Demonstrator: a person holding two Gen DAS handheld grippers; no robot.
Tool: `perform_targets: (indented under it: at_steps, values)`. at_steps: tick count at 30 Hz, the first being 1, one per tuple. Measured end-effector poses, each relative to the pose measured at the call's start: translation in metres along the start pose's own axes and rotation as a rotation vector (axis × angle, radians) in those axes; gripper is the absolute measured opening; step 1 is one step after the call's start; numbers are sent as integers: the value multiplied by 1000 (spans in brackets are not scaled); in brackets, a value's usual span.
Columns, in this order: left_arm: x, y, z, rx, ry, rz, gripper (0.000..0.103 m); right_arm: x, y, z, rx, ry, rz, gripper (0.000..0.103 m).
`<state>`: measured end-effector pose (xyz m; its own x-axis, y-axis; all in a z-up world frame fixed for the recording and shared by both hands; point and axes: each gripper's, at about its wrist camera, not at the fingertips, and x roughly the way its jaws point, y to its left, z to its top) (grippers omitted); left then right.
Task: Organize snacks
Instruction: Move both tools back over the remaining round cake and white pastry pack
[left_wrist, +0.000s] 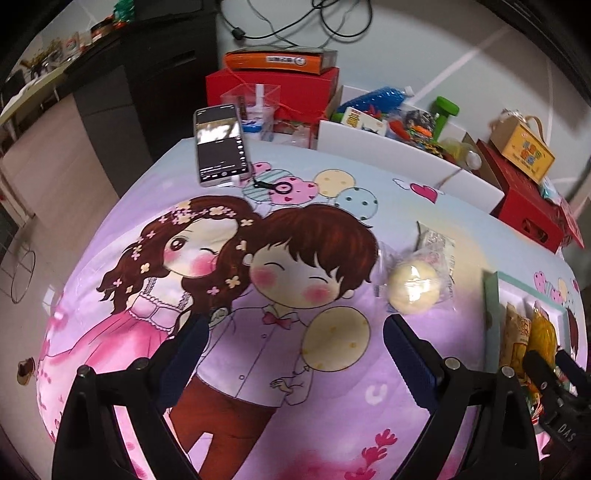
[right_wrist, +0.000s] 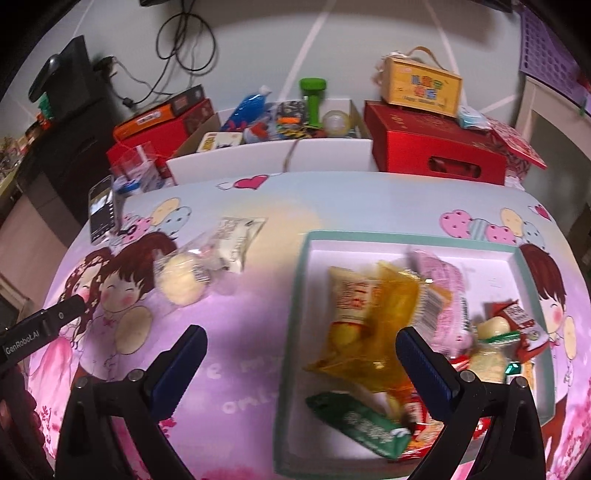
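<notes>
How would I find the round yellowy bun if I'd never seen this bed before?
Start at the big cartoon blanket with the boy and girl. Look just to the right of the boy's head, left of the shallow box full of snacks. The round bun lies there in clear wrap, touching a flat white packet; it is the only pale, ball-shaped snack outside the box.

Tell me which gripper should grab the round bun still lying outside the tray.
Left. The left gripper is open, and the bun lies just ahead of its right finger. The right gripper hovers by the tray, farther off.
</notes>
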<state>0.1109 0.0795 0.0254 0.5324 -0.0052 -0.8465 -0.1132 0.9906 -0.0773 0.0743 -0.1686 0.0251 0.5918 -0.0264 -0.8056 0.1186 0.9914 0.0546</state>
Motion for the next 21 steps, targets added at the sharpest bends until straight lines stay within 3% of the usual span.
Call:
perform_targets:
  at_steps: [11, 21]
  values:
    - [27, -5, 3, -32, 51, -52, 96, 18, 28, 0, -66, 4, 19, 103]
    - [49, -36, 20, -45, 55, -151, 96, 27, 22, 13, -54, -13, 4, 103]
